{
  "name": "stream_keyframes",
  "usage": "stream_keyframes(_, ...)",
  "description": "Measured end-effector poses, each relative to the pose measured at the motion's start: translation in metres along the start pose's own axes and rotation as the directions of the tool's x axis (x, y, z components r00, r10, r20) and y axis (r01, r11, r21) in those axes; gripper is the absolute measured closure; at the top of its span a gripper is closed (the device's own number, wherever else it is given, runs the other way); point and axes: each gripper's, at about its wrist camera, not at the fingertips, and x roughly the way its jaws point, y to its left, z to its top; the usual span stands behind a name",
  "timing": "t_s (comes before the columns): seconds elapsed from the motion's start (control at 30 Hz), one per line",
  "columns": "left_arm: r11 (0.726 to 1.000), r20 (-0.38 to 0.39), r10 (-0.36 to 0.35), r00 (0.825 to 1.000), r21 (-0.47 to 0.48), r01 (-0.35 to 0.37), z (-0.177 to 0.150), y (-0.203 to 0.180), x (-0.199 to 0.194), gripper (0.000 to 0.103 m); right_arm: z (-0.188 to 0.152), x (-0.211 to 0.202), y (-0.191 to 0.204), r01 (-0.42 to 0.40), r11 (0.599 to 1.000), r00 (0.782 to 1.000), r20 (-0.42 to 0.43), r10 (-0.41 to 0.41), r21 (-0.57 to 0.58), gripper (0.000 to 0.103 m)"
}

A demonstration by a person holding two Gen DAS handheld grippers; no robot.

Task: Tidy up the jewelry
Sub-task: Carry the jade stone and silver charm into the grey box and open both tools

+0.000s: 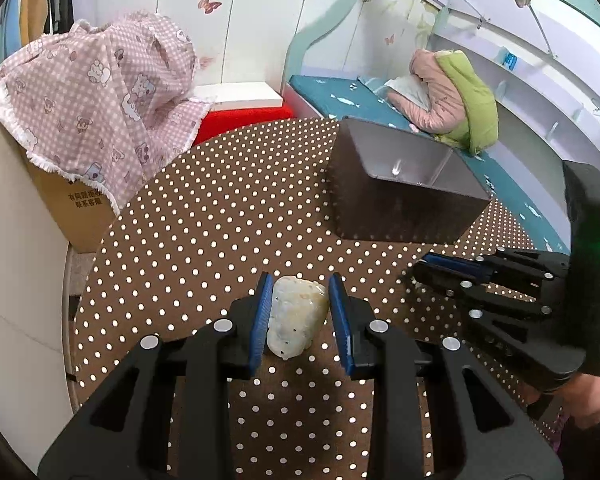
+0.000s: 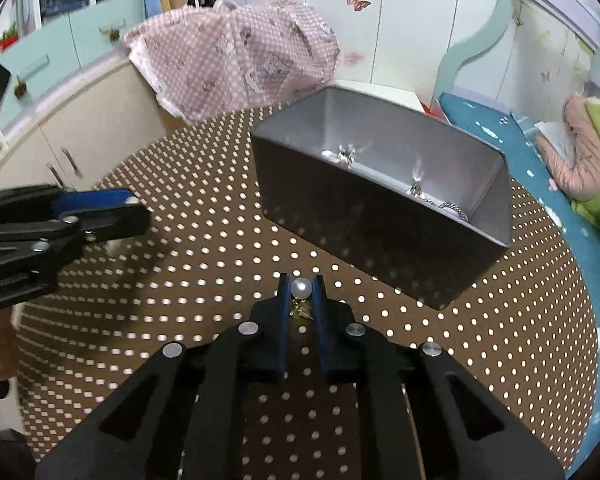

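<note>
My left gripper (image 1: 300, 316) is shut on a pale, mottled stone pendant (image 1: 296, 316), which sits between its blue pads above the brown polka-dot table (image 1: 220, 220). My right gripper (image 2: 301, 286) is shut on a pearl earring (image 2: 301, 288); its small gold fitting hangs just under the pearl. A dark box (image 2: 360, 232) with a silver, divided inside stands just beyond it and holds several silver pieces (image 2: 454, 210). In the left wrist view the box (image 1: 400, 216) is at the upper right and the right gripper (image 1: 418, 274) at the right. The left gripper (image 2: 134, 208) appears at the left of the right wrist view.
A pink checked cloth (image 1: 92, 92) drapes over a cardboard carton at the table's far left. Behind the table lies a red-and-white box (image 1: 244, 108). A blue bench (image 1: 332, 96) with a pink and green jacket (image 1: 452, 100) runs along the right. Cabinets (image 2: 80, 132) stand at the left.
</note>
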Motion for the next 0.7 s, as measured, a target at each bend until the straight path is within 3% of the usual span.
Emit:
stream_keyframes(0.27,0.999,0.085,-0.021,0.996,0.045,0.017,0.038,-0.016,-0.025,0.074,0.032,-0.059,-0.009,-0.061,0.998,0.990,0.126,0.057,0.030,0.094)
stream_keyframes(0.43,0.994,0.177,-0.050,0.983,0.109,0.031,0.082,-0.036,-0.045,0.074,0.066,-0.088,-0.025,-0.040,0.999,0.976,0.214,0.032,0.033,0.093)
stream_keyframes(0.53,0.992,0.206,-0.078,0.976,0.112,0.056,0.111,-0.045,-0.045,0.074,0.084,-0.088,-0.038,-0.045,0.997,0.974,0.223,0.031,0.057,0.093)
stream_keyframes(0.7,0.986,0.184,-0.149,0.972,0.108,0.131,0.148,-0.060,-0.027,0.074,0.100,-0.075,-0.056,-0.072,0.993,0.976,0.211,0.050,0.098,0.093)
